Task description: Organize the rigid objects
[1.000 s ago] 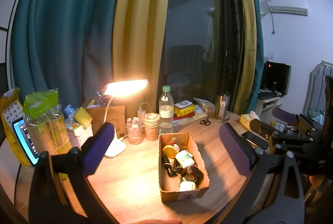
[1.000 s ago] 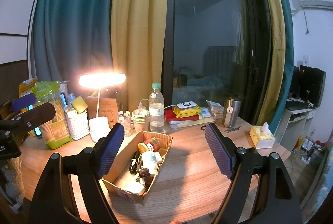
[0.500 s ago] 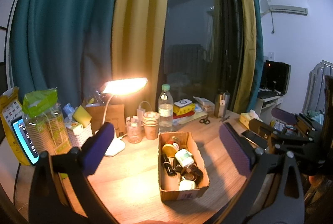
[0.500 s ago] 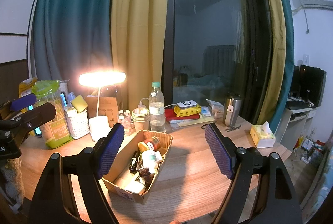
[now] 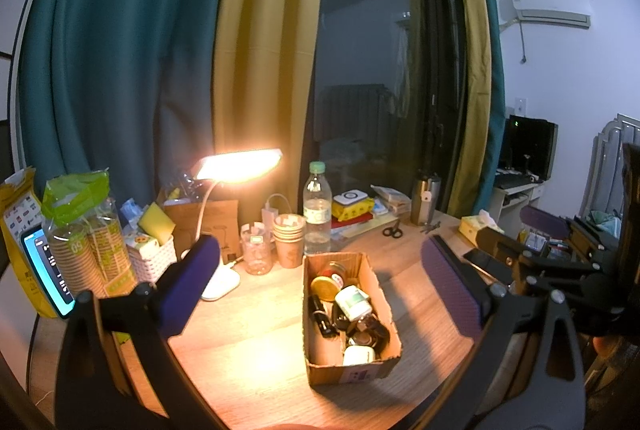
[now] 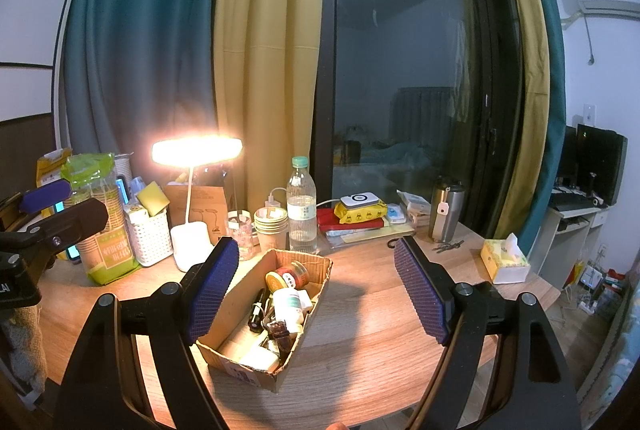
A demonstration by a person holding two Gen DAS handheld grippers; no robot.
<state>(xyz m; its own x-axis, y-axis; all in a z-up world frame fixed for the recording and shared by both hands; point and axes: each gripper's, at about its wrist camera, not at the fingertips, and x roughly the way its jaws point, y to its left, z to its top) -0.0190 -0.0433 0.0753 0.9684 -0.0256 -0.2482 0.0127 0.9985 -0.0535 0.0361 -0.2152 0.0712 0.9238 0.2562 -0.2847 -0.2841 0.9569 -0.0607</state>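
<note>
- Left hand-held gripper (image 5: 316, 278) hangs above the wooden surface (image 5: 248, 342), jaws spread wide, nothing between them.
- Right hand-held gripper (image 6: 316, 286) does likewise: wide apart, empty, looking down over the same spot.
- Between both sits the cardboard box (image 5: 382, 364), open-topped, standing on the surface in front of the lamp (image 5: 240, 166) and the water bottle (image 5: 317, 206).
- Inside it, a jumble of small rigid things: a yellow-lidded jar (image 5: 325, 286), a white pill bottle (image 5: 352, 304), a dark slim bottle (image 5: 320, 314), and a white case (image 5: 359, 355) at the near end.
- In the right wrist view the jar shows a red label (image 6: 288, 276) and the white bottle (image 6: 289, 306) lies on its side.
- Handling, as I judge it: all look light and stiff, so a firm pinch should not crush them. The jar and dark bottles may be glass, smooth and slippery, and would not like a drop.
- Best hold: across the round body of a bottle or jar rather than its cap; the items are packed against each other, so the topmost is the easy pick.
- The box wall is thin card and will flex; it may slide if nudged.
- Whether these things belong in the box or are to come out, this view cannot settle.
- Against the frames a second and half a second back: almost no change. Box, contents and both grippers sit as they did; only a slight drift of the left camera's view.
</note>
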